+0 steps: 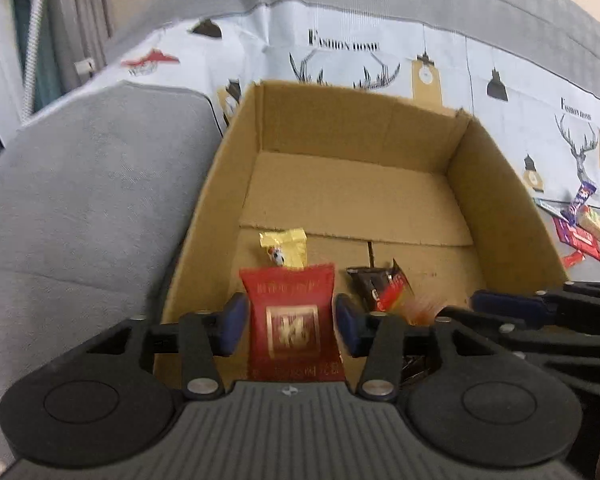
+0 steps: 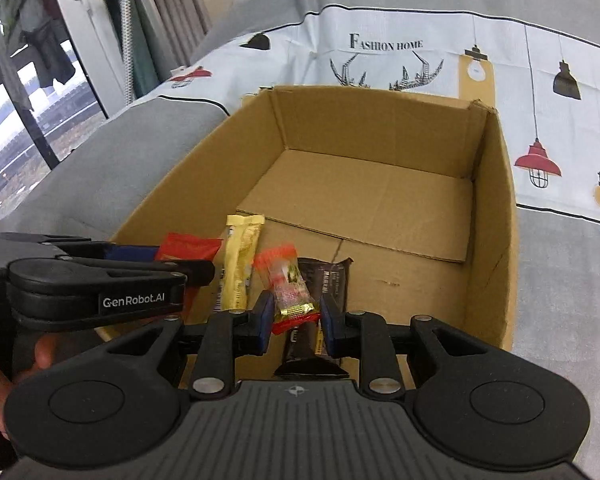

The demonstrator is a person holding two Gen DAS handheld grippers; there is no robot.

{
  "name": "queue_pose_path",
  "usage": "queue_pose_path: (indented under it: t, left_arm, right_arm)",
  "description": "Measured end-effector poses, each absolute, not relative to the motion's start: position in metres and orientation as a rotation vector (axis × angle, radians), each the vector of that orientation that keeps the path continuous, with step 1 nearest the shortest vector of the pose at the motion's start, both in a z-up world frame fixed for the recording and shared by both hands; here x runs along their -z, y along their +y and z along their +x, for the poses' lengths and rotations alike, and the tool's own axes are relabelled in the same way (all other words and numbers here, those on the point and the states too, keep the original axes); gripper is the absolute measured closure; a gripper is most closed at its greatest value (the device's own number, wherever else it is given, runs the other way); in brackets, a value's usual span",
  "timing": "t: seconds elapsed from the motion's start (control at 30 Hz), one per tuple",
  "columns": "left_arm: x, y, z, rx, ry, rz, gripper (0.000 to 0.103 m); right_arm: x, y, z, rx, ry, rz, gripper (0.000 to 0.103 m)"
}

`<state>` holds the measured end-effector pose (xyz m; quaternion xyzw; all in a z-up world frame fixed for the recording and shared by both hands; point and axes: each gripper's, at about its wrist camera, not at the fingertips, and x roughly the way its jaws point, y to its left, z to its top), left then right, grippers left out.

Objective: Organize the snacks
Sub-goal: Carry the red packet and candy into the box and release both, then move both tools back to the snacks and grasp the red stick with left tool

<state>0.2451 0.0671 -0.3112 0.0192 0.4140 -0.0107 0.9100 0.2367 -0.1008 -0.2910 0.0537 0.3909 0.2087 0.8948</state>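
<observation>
Left gripper (image 1: 291,322) clamped on red packet (image 1: 291,320), right gripper (image 2: 293,320) clamped on clear candy (image 2: 288,286) – both over cardboard box (image 2: 496,240), yellow bar (image 2: 240,264) and dark bar (image 2: 332,284) inside, loose snacks (image 1: 580,228) at 3 o'clock on sofa (image 1: 80,200).

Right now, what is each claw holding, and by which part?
The left claw grips a red packet across its middle. The right claw pinches a small clear candy wrapper with red ends near its lower end. Both hang over the cardboard box.
</observation>
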Motion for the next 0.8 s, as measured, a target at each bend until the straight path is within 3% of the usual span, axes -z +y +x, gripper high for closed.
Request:
queue_pose_path:
  t: [0.03, 0.1, 0.33, 0.47, 0.63, 0.8]
  left_arm:
    - [0.306, 0.064, 0.242, 0.01, 0.836, 0.053, 0.024]
    - [0.296, 0.058, 0.235, -0.015, 0.803, 0.084, 0.012]
    - [0.271, 0.02, 0.213, 0.002, 0.776, 0.135, 0.008]
    - [0.266, -0.009, 0.201, 0.042, 0.771, 0.13, 0.009]
    - [0.273, -0.047, 0.198, 0.093, 0.819, 0.135, 0.045]
    - [0.275, -0.088, 0.208, 0.142, 0.805, 0.063, 0.047]
  right_arm:
    - [0.288, -0.105, 0.235, -0.423, 0.797, 0.125, 0.033]
    - [0.282, -0.119, 0.228, -0.422, 0.762, 0.162, 0.024]
    - [0.274, -0.17, 0.198, -0.413, 0.721, 0.272, 0.003]
    - [0.277, -0.197, 0.177, -0.411, 0.707, 0.313, 0.0]
    - [0.29, -0.234, 0.155, -0.341, 0.649, 0.279, 0.0]
    - [0.314, -0.313, 0.155, -0.207, 0.601, 0.24, 0.0]
